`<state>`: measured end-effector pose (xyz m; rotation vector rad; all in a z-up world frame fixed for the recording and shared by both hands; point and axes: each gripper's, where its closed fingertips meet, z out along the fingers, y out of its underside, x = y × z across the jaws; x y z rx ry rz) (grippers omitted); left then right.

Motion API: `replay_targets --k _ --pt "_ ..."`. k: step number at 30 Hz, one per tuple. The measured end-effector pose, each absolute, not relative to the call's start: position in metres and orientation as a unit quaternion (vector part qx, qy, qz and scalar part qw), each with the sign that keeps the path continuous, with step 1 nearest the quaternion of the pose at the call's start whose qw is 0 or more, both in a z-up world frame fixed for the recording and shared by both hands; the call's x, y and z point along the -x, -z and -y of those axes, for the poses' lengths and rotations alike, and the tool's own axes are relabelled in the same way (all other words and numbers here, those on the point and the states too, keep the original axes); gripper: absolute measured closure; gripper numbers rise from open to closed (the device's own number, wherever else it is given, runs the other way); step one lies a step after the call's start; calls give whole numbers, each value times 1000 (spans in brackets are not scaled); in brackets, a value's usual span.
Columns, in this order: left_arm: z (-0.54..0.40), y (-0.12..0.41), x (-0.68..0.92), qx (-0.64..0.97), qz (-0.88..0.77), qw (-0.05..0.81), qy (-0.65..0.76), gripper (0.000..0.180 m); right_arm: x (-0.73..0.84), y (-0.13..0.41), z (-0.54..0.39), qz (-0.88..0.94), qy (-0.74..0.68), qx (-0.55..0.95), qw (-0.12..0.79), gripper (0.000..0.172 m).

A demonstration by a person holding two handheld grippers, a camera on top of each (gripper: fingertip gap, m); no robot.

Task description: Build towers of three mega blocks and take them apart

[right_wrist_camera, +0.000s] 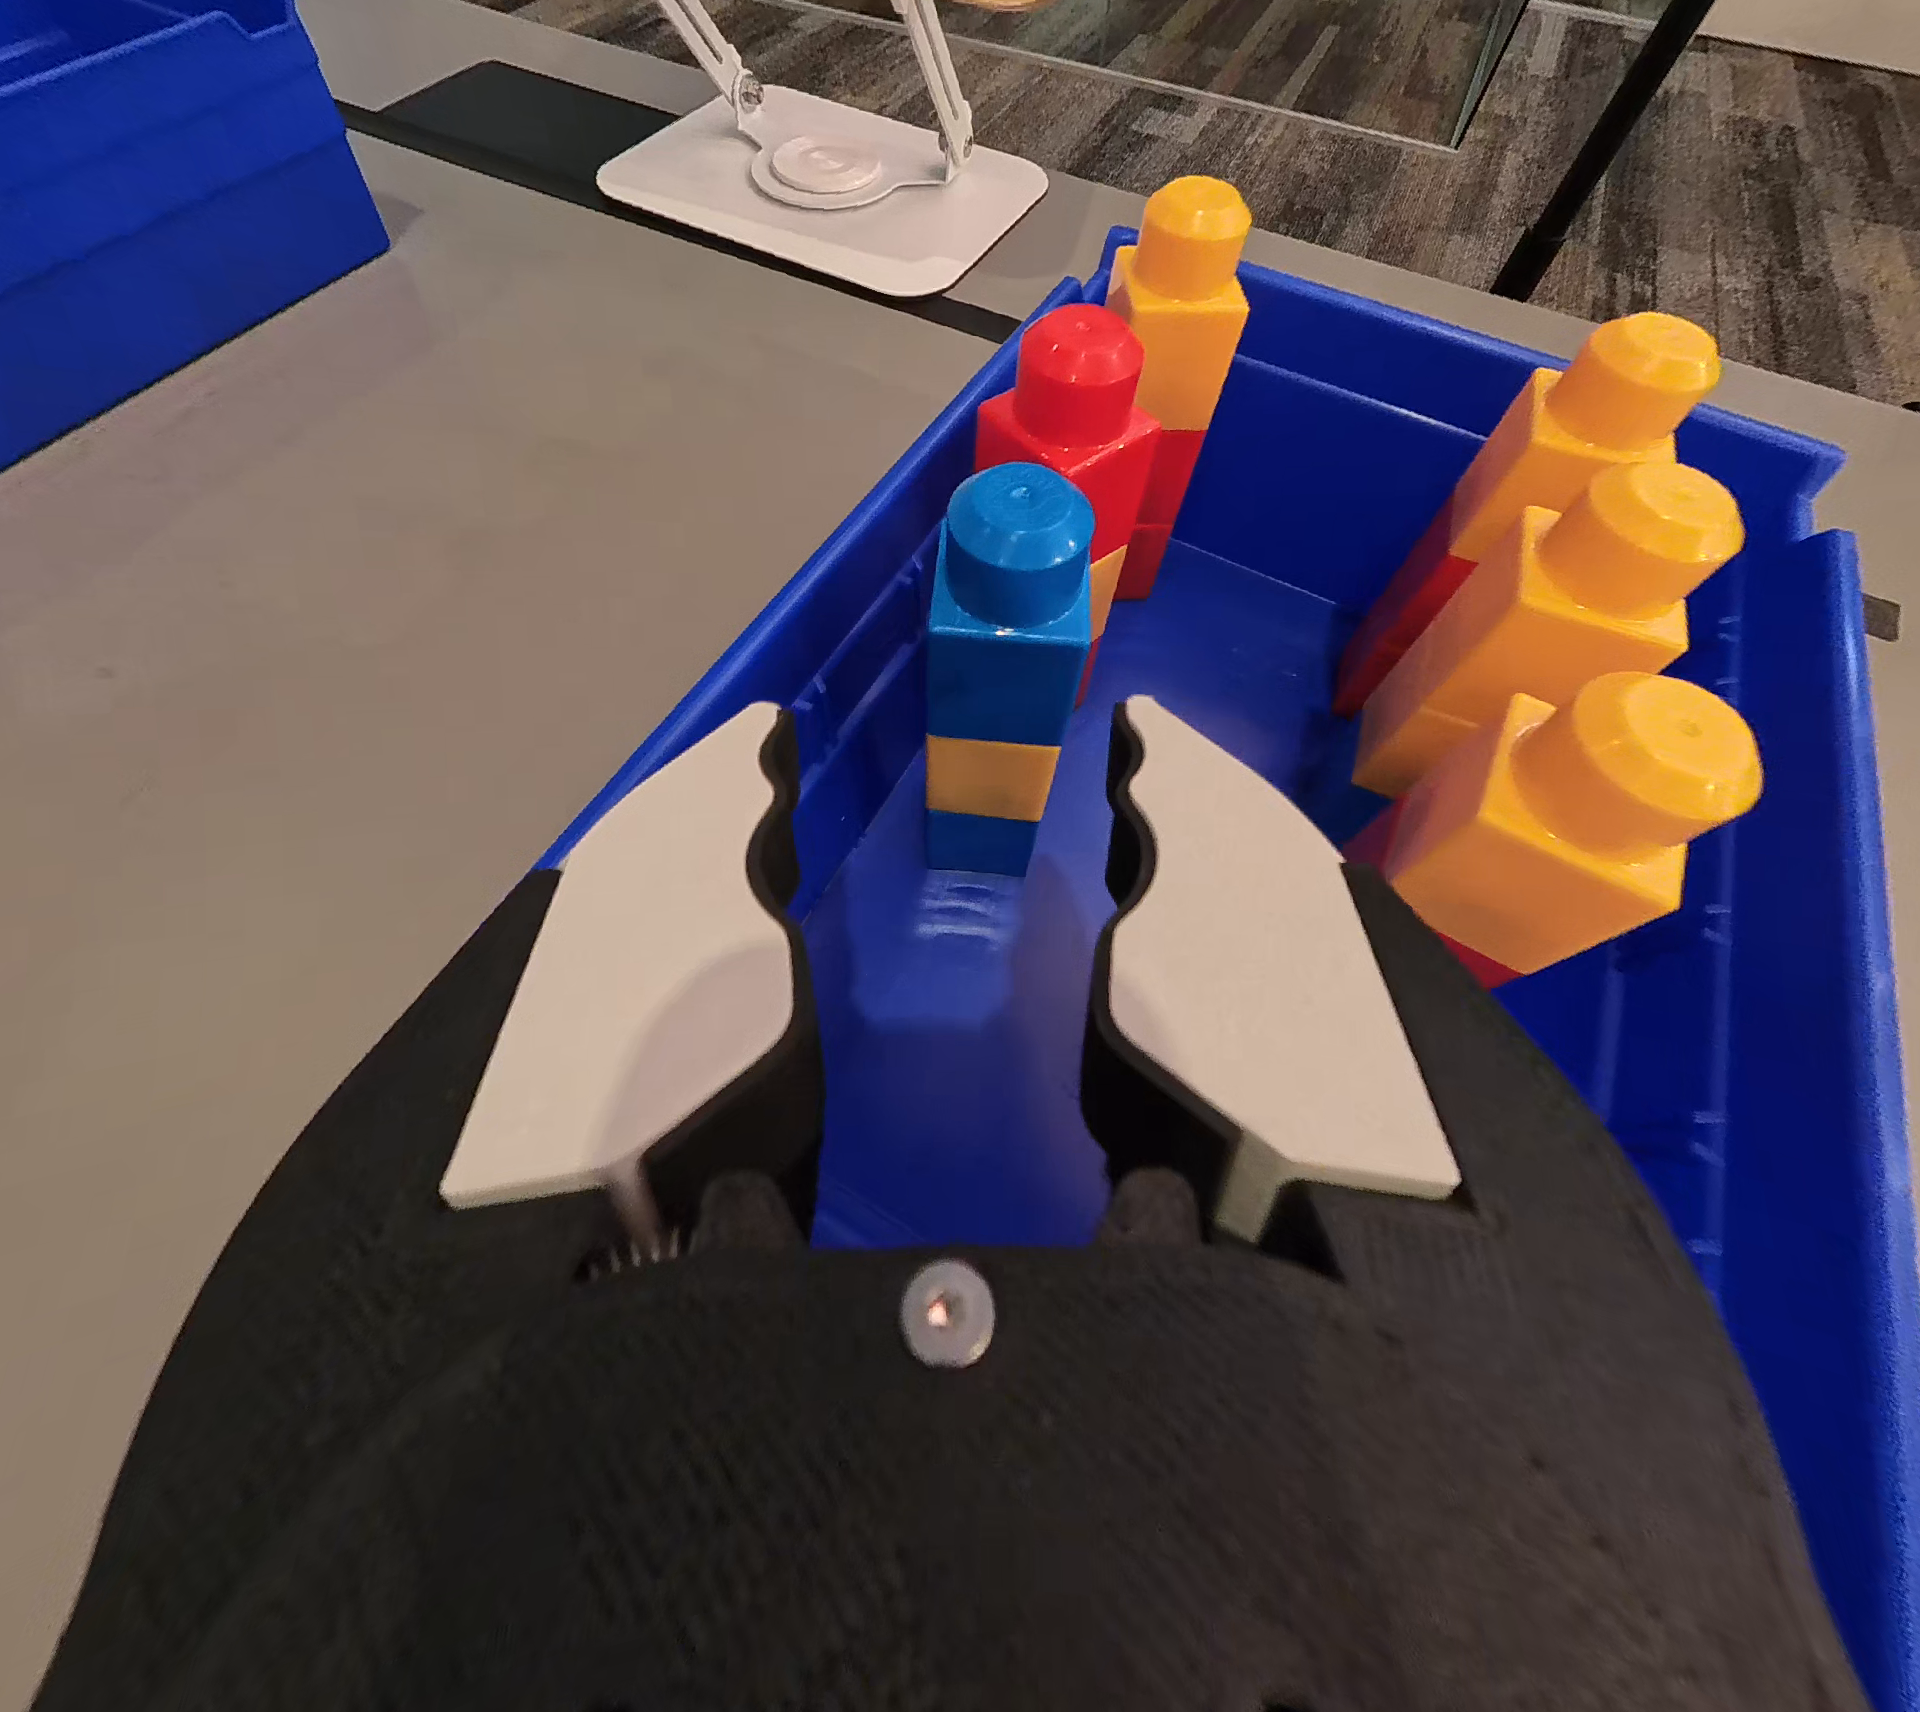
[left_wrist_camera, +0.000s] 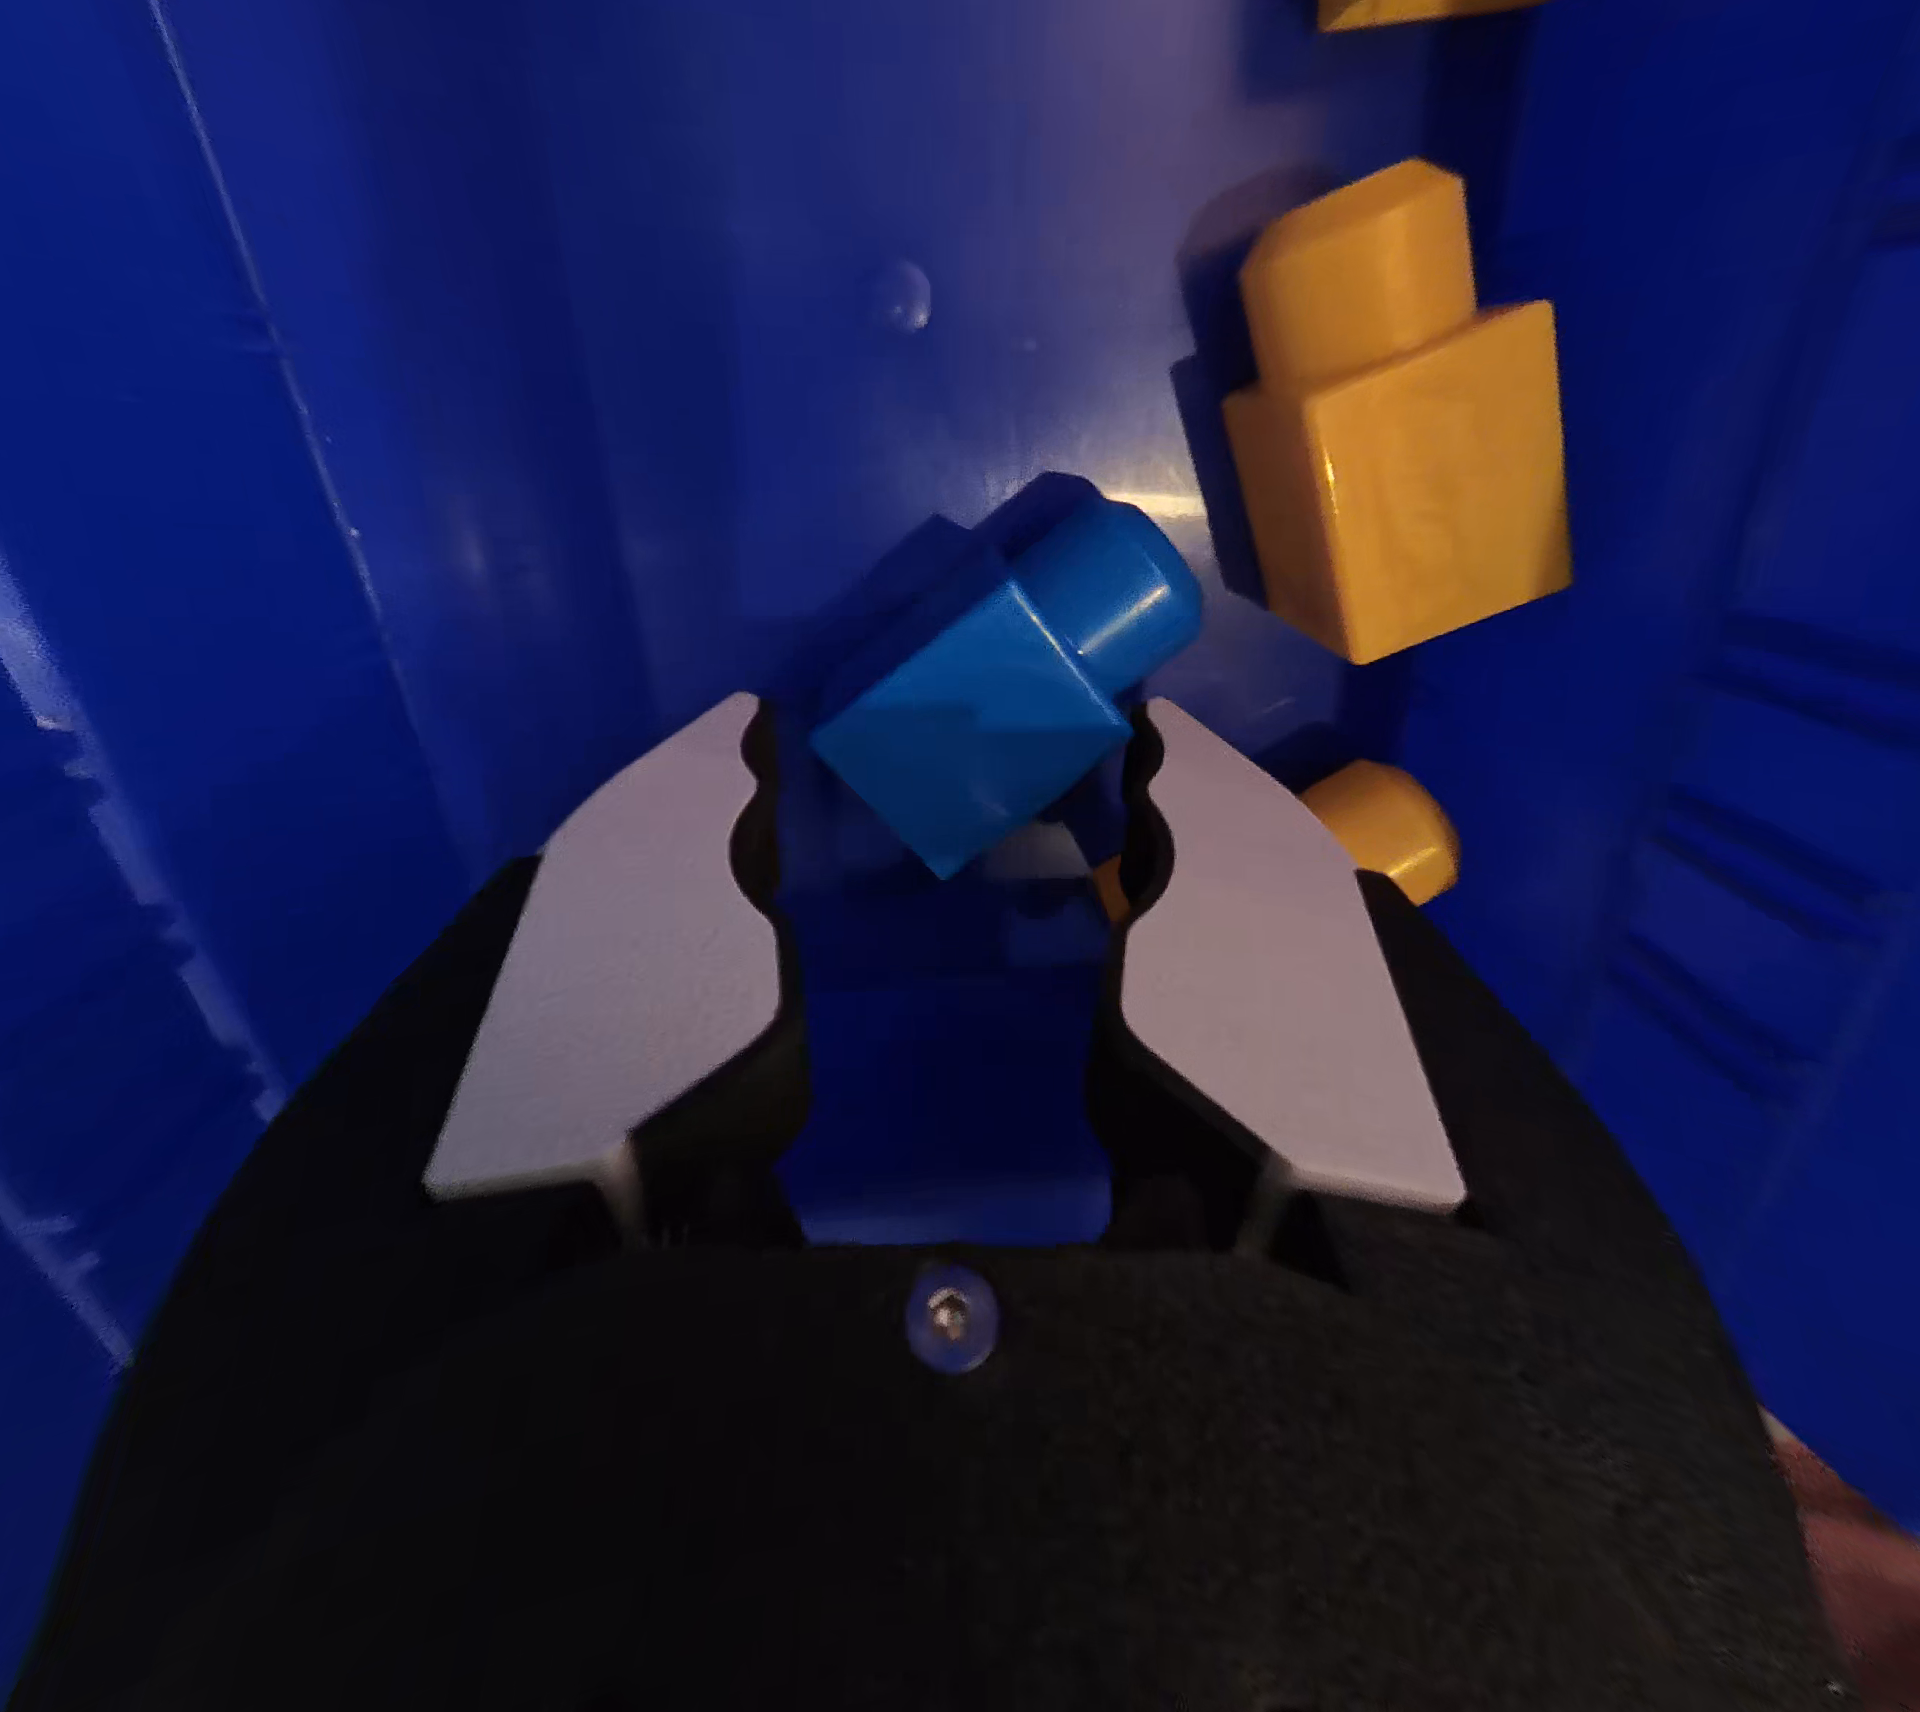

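In the left wrist view my left gripper (left_wrist_camera: 951, 712) is down inside a blue bin (left_wrist_camera: 623, 312). Its jaws are open around a single blue block (left_wrist_camera: 1039, 675) that lies tilted on the bin floor. There is a gap between the left pad and the block, and the right pad is at its corner. In the right wrist view my right gripper (right_wrist_camera: 954, 712) is open and empty over another blue bin (right_wrist_camera: 831, 519). A blue-yellow-blue tower (right_wrist_camera: 1003, 675) stands upright just ahead of its fingertips, untouched.
Loose yellow blocks (left_wrist_camera: 1403, 457) lie to the right of the blue block. The right bin holds a red-topped tower (right_wrist_camera: 1075, 436), a yellow-topped tower (right_wrist_camera: 1184, 301) and three yellow-topped towers (right_wrist_camera: 1558, 779) along its right wall. A second blue bin (right_wrist_camera: 156, 156) and a white stand (right_wrist_camera: 831, 187) are on the grey table (right_wrist_camera: 416, 467). My hands' fingertips stand some 50 centimetres from each other.
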<state>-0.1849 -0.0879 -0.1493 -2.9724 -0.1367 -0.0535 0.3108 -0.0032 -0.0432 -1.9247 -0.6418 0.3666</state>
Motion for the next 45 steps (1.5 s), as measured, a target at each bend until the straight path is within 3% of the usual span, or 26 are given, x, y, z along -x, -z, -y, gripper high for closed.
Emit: replay_targets --k 5,11,13,15,16,18,20,23,25,27,30,34,37,39,42,45 --pt "80 142 186 994 13 104 27 115 -307 50 4 281 -142 806 501 113" --pt "73 137 187 980 -183 74 -29 114 -307 55 3 284 -141 810 493 113" --pt "75 143 187 968 -240 52 -48 117 -307 56 3 284 -141 810 492 113" --pt "78 148 186 960 -273 37 -54 143 -308 55 3 283 -139 810 495 114" --pt "77 147 186 959 -274 44 -55 143 -310 51 3 280 -135 807 503 115" --pt "72 136 184 962 -255 86 -40 143 -313 33 5 269 -115 790 539 117" --pt "64 105 165 956 -232 181 16 143 -308 -2 13 268 -98 750 596 118" --pt "70 35 92 886 -270 334 174 144 -243 -58 49 330 -215 654 645 128" --pt "86 1 40 822 -348 393 223 144 -178 -77 85 406 -357 594 596 135" --pt "101 -15 -1 772 -415 424 228 144 -124 -77 115 467 -465 563 498 127" --pt "111 -22 -39 747 -455 429 227 144 -74 -73 127 503 -526 526 441 123" --pt "114 -28 -58 728 -471 437 238 144 -49 -62 125 530 -538 518 402 127" --pt "121 -34 -60 708 -478 446 266 143 -47 -60 122 555 -530 497 406 143" --pt "110 -33 -38 725 -465 462 213 122 -51 -63 112 548 -526 499 417 143" --pt "97 -27 27 770 -411 471 125 117 -69 -37 69 539 -439 579 426 143" --pt "101 9 89 828 -376 407 85 121 -97 12 23 506 -330 681 413 143"
